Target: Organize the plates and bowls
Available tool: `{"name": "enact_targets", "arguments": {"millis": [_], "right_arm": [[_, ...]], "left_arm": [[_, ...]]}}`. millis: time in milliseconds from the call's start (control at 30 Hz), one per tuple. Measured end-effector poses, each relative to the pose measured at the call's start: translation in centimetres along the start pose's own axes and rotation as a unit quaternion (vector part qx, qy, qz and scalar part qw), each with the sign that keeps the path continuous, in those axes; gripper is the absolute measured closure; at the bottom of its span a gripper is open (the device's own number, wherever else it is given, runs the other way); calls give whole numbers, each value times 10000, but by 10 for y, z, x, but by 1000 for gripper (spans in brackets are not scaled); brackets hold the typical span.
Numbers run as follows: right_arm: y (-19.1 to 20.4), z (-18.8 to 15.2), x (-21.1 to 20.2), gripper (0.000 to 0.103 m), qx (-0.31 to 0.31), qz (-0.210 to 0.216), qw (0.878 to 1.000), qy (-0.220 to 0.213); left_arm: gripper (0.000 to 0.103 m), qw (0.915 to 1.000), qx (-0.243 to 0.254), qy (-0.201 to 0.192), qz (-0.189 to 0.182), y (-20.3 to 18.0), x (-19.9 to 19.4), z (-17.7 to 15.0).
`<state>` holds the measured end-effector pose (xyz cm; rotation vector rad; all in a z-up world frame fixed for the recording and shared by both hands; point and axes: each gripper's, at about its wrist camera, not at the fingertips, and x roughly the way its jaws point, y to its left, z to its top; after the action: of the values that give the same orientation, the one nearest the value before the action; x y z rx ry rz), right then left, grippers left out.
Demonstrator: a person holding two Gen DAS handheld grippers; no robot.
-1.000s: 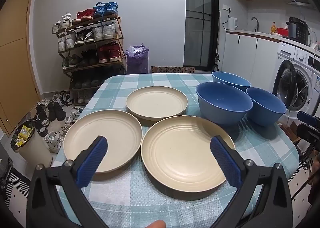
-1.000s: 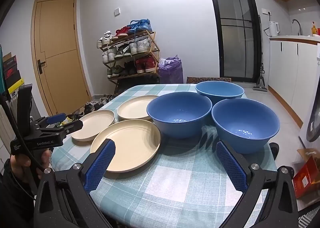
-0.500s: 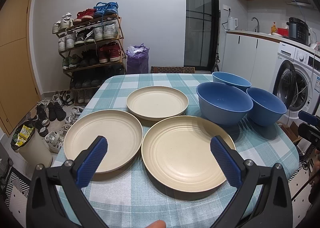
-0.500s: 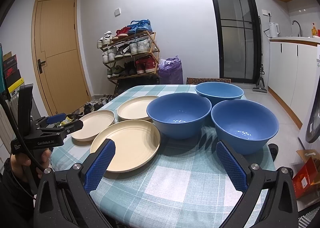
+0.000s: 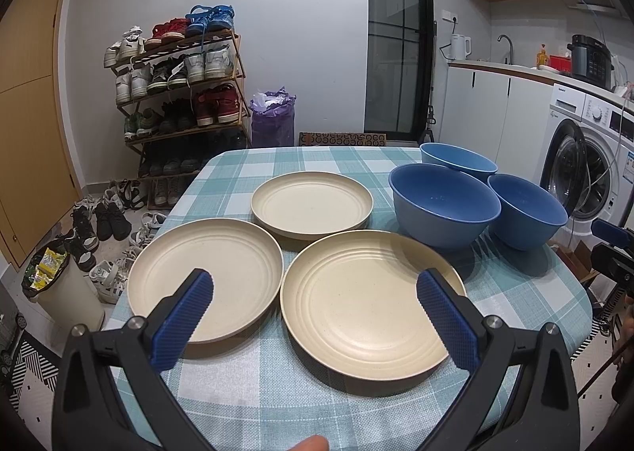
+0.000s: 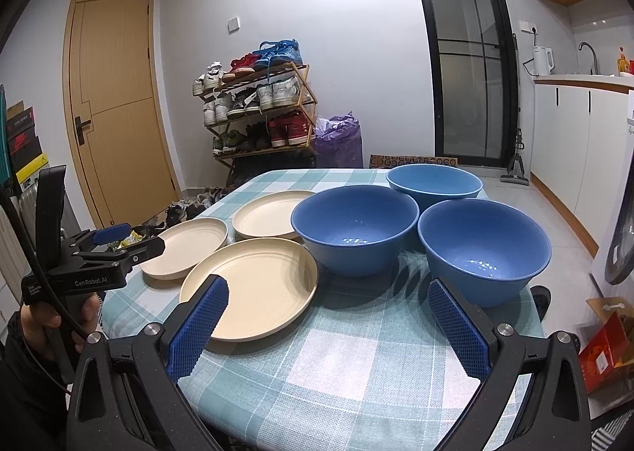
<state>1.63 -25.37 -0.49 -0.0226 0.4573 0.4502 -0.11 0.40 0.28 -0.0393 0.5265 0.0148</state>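
Shoe rack (image 5: 180, 94), purple bag (image 5: 273, 124) and washing machine (image 5: 586, 169) are sitting around the table (image 5: 277, 161); nothing is blocking the dishes. Left gripper (image 5: 315, 316) is hovering wide open over the nearest plate (image 5: 372, 304), touching nothing. Right gripper (image 6: 327, 328) is also spread wide and empty, above bare cloth in front of the bowls. Three cream plates are lying flat, rims up, clustered on the table's left half; three blue bowls (image 6: 354, 227) are standing upright, bunched at right. Round items, no long axis.
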Motion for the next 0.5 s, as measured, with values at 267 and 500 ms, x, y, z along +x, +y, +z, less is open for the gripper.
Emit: {"name": "enact_targets", "arguments": {"millis": [267,500], "right_arm": [[0,0,-1,1,0,-3,10000,-10],[0,0,-1,1,-4,-5,10000,-12]], "left_arm": [[0,10000,-5,4,3,1,0,0],[0,10000,-5,3,7,1,0,0]]}}
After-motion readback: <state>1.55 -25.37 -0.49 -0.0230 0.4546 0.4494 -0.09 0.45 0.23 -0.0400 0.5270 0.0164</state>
